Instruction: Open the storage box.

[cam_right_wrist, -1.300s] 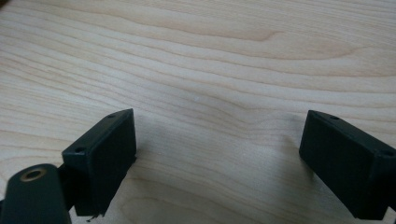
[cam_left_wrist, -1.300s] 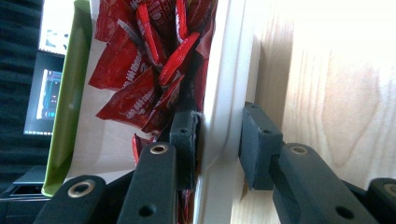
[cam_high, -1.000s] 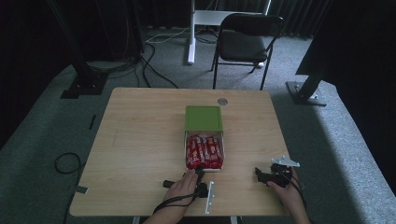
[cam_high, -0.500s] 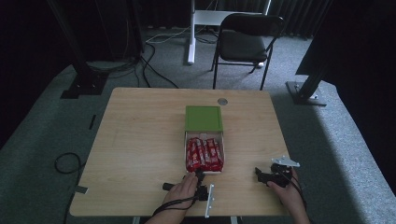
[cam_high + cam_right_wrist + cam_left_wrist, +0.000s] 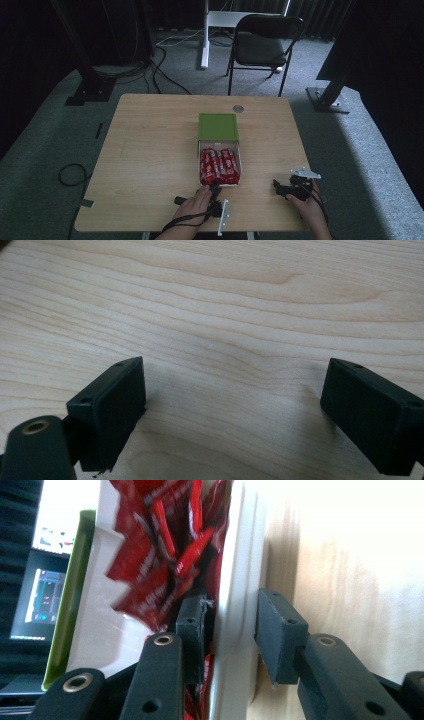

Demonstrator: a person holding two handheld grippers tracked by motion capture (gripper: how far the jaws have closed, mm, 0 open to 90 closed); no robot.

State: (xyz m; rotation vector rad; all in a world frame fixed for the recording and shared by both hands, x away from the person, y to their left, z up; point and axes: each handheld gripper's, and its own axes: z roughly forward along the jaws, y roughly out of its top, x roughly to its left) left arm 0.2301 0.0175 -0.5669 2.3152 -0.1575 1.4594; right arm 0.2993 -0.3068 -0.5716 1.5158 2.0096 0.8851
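Note:
A white box [image 5: 199, 165] full of red snack packets [image 5: 219, 166] lies open at mid table, its green lid [image 5: 218, 126] folded back on the far side. My left gripper [image 5: 215, 187] is at the box's near edge. In the left gripper view it [image 5: 231, 600] straddles the box's white wall [image 5: 235, 555], one pad inside among the red packets [image 5: 160, 545] and one outside; the jaws have just been opening a little, with the wall still between them. My right gripper [image 5: 276, 186] rests on the table at the right, open [image 5: 235, 385] and with nothing between its jaws.
The wooden table [image 5: 150, 150] has bare room left and right of the box. A small round grey disc [image 5: 238, 108] sits near the far edge. Beyond the table stand a black chair [image 5: 262, 45] and a white desk leg [image 5: 204, 35].

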